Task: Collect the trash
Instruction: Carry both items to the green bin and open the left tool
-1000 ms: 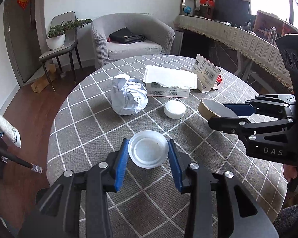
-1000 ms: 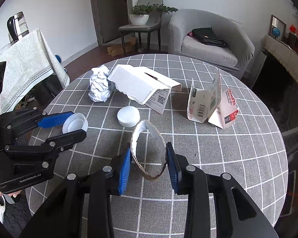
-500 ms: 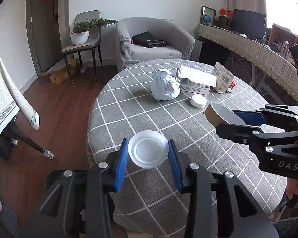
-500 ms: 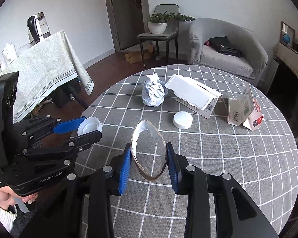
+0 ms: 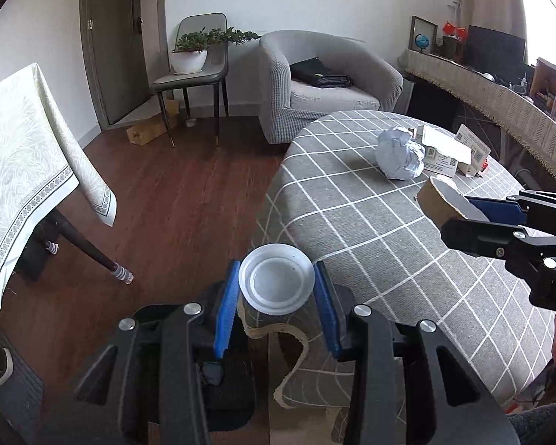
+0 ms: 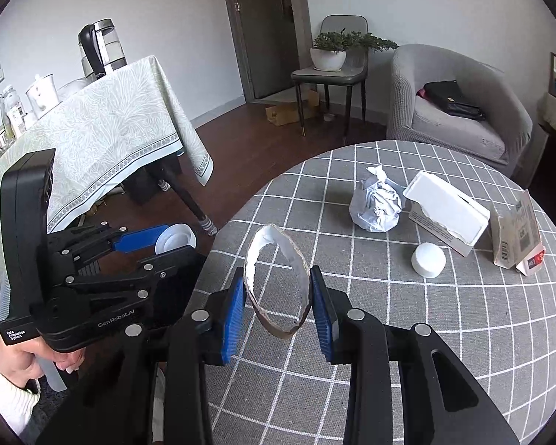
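Left gripper drawn back past table edge, pinching white lid; right gripper clamps cardboard ring.

Taking the crumpled paper ball as the landmark on the round tabletop: the torn box lies just beside it on its right, and the folded carton stands further right, beyond that box. The small cap sits nearer the camera than the ball and to its right, apart from the box. The cardboard ring, held in the right claw, is above the tabletop, nearer and to the ball's left. The plastic lid, held in the left claw, is further left of the ball, at the tabletop's edge. The armchair stands behind the ball, past the tabletop.
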`<state>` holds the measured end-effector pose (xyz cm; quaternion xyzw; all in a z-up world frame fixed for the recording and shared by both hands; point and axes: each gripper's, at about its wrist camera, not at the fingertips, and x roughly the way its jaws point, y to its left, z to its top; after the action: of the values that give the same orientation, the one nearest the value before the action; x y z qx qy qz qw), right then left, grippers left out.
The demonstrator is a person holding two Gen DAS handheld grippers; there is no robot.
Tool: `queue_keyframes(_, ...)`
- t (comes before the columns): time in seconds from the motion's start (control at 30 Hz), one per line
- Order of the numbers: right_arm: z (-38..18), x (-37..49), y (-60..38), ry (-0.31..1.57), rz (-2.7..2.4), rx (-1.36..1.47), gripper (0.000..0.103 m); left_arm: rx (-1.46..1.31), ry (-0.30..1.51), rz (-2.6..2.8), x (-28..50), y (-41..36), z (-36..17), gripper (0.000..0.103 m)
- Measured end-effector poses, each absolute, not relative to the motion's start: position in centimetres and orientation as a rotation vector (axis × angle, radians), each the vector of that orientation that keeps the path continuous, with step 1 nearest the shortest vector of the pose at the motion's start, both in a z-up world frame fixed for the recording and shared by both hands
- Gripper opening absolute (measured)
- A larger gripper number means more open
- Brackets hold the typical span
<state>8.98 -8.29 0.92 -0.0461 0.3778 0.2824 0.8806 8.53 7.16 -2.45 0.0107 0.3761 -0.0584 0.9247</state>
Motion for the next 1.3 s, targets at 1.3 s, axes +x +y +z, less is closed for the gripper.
queue_keyframes(1.3, -3.0, 9.8, 9.1, 0.852, 0.787, -0.202, 0.035, -0.072, 1.139, 0.007, 7.6, 24.1, -15.2, 0.053)
